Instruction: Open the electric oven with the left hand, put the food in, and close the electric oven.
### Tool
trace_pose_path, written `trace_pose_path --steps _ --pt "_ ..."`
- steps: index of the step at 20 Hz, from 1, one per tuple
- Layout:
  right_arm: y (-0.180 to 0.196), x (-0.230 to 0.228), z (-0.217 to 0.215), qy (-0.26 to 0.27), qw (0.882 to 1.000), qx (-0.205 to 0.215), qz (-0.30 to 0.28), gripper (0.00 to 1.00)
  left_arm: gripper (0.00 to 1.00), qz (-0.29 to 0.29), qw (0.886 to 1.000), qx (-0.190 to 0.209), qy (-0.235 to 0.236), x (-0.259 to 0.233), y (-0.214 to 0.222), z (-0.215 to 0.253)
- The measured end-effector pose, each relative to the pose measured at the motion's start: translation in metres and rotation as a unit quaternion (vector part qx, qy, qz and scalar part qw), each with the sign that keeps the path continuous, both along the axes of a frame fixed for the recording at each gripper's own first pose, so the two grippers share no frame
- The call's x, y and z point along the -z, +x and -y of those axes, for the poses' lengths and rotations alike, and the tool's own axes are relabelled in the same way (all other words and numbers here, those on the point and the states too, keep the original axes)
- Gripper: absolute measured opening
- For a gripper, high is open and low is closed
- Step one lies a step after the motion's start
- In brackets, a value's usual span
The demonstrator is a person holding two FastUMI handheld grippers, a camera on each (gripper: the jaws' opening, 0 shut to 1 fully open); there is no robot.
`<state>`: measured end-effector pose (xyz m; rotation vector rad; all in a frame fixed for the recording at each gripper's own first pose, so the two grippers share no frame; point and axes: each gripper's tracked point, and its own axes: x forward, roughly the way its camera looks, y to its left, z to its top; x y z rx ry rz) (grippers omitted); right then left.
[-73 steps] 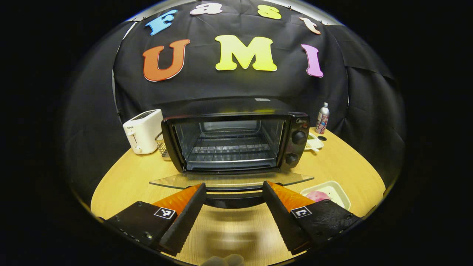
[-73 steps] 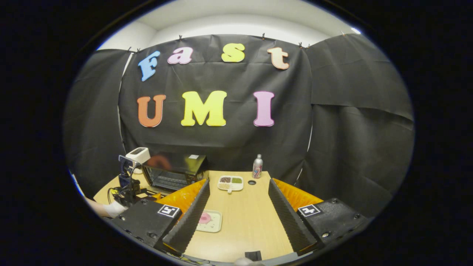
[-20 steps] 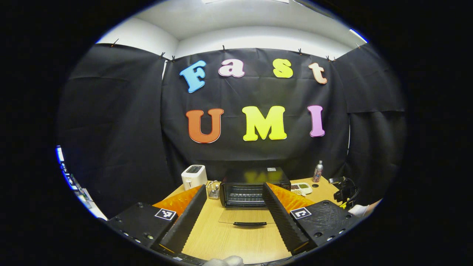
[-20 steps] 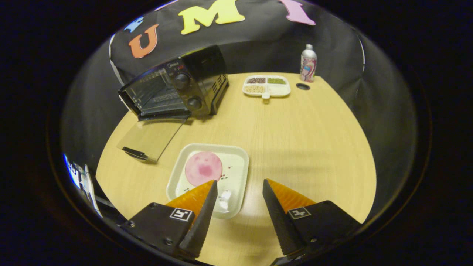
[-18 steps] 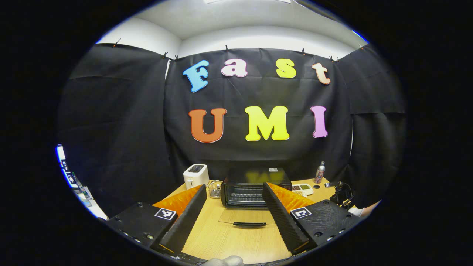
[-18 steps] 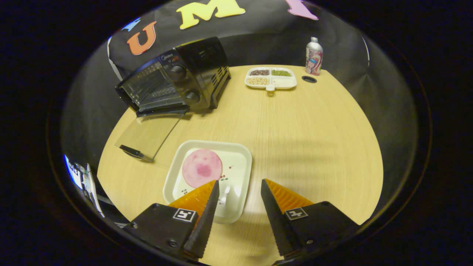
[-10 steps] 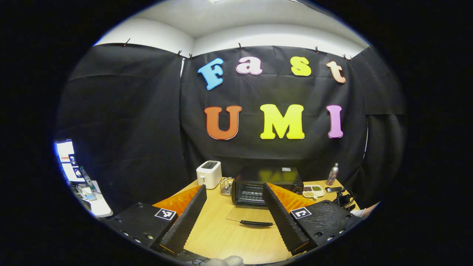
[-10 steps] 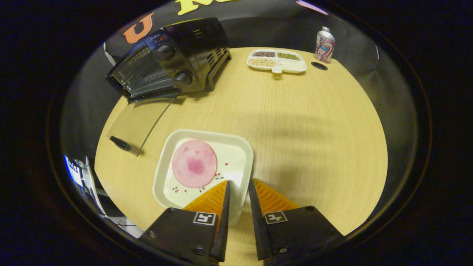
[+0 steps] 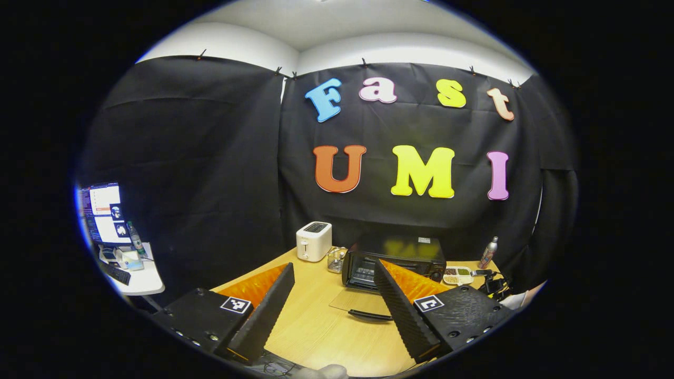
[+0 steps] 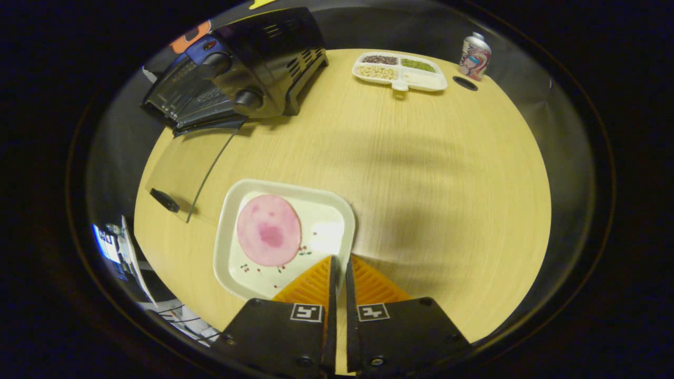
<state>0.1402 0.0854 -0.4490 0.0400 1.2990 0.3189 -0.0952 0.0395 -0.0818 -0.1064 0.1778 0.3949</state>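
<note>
The right gripper [image 10: 337, 266] has its 2 fingers pressed together on the near right rim of the white tray [image 10: 230, 213], which lies on the wooden table [image 10: 437, 173]. On the tray sits 1 round pink slice of food [image 10: 268, 229], toward the tray's left side. Whether the tray is lifted or resting on the table, I cannot tell.

The black electric oven [image 10: 247, 68] stands at the far left of the table, and its glass door [image 10: 184, 176] lies flat, open, with the dark handle [image 10: 164, 200] at its near edge.

The left gripper [image 9: 333, 290] is held back from the table with its fingers wide apart, holding nothing. Beyond it stand a white toaster [image 9: 314, 241] and the oven.
</note>
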Motion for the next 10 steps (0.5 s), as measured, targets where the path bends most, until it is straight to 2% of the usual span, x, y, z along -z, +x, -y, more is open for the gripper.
trace_pose_path --steps 2,5,6,9,10 --pt "0.002 0.000 -0.001 0.026 1.000 -0.001 -0.011 0.04 0.96 0.001 1.000 -0.004 -0.001 -0.001 0.001 -0.001" --pt "0.003 -0.001 0.001 0.077 0.996 0.011 -0.036 0.04 0.96 0.005 1.000 0.011 -0.003 -0.003 0.004 0.005" --pt "0.003 -0.001 0.000 0.096 0.994 0.019 -0.045 0.01 0.96 0.008 1.000 0.018 -0.004 -0.004 0.007 0.006" --pt "0.005 -0.003 0.001 0.142 0.987 0.035 -0.060 0.01 0.96 0.016 0.999 0.046 -0.011 -0.004 0.017 0.010" --pt "0.005 -0.002 0.000 0.155 0.986 0.040 -0.057 0.04 0.96 0.017 0.998 0.058 -0.014 -0.003 0.021 0.012"
